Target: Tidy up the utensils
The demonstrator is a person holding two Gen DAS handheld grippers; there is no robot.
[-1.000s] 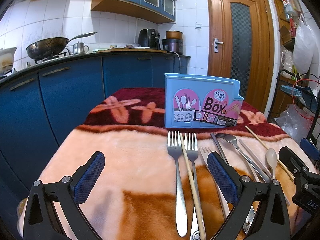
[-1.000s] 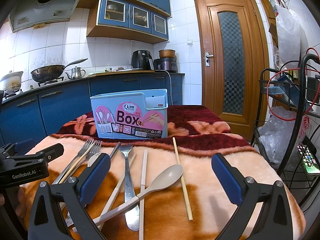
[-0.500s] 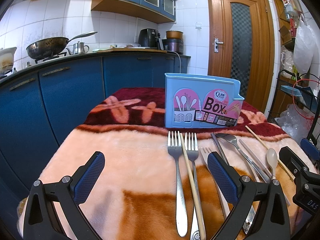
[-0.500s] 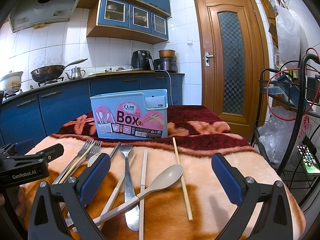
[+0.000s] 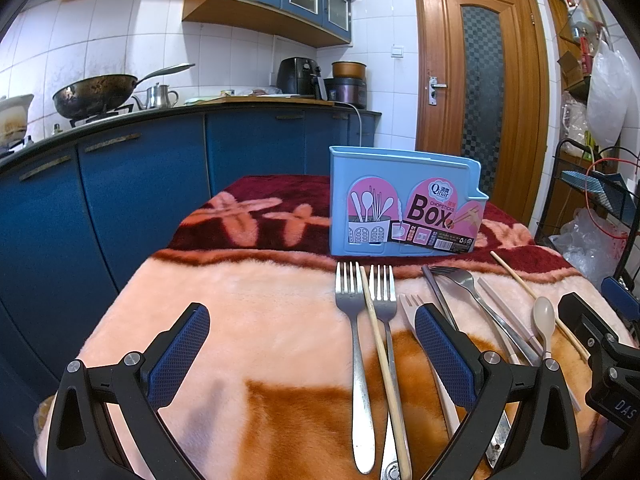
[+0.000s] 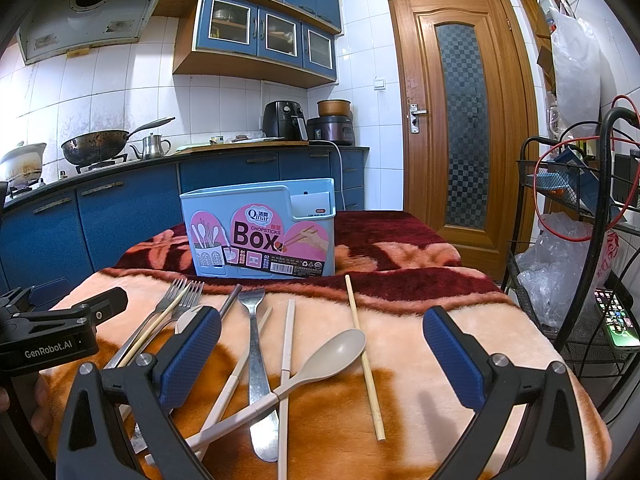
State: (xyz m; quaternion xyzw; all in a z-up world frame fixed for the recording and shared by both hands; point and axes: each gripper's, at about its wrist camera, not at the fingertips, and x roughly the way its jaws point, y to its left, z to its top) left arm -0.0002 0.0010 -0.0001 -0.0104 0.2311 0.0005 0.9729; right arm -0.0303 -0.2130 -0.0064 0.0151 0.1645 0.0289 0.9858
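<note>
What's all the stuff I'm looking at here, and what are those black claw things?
chopsticks box: one, light blue, back of the table
metal forks: three, silver, lying before the box
pale fork: one, beige, beside them
wooden chopsticks: two, tan, one between two forks, one at the right
pale chopsticks: two, cream, mid-table
spoon: one, beige, lying across a pale chopstick
blanket: one, peach, orange and maroon, covering the table
wok: one, dark, on the stove
left claw: one, black with blue pads, open, empty
right claw: one, same, open, empty
</note>
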